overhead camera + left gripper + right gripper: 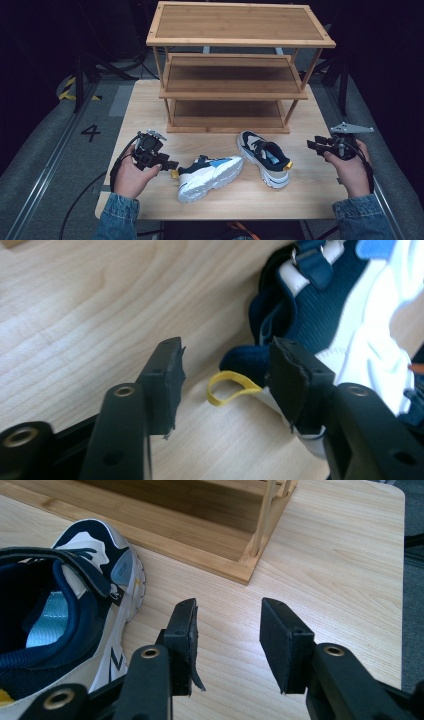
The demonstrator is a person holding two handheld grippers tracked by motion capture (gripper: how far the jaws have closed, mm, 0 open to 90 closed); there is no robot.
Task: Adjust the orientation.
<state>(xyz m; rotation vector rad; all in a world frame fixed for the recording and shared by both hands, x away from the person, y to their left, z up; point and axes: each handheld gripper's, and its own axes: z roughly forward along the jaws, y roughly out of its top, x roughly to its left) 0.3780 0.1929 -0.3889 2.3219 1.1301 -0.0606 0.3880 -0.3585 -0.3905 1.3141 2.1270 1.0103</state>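
light: bright on table [150,100], dark surround | shadows: soft | focus: slightly soft, close tool blurred

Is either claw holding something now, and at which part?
Nothing is held. The left claw stands open around the yellow heel loop of the tipped shoe; the right claw is open over the table.

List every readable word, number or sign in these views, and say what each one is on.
"4": dark numeral on the grey floor left of the table.
Small tab on the right shoe: print too blurred to read.
No other readable text.
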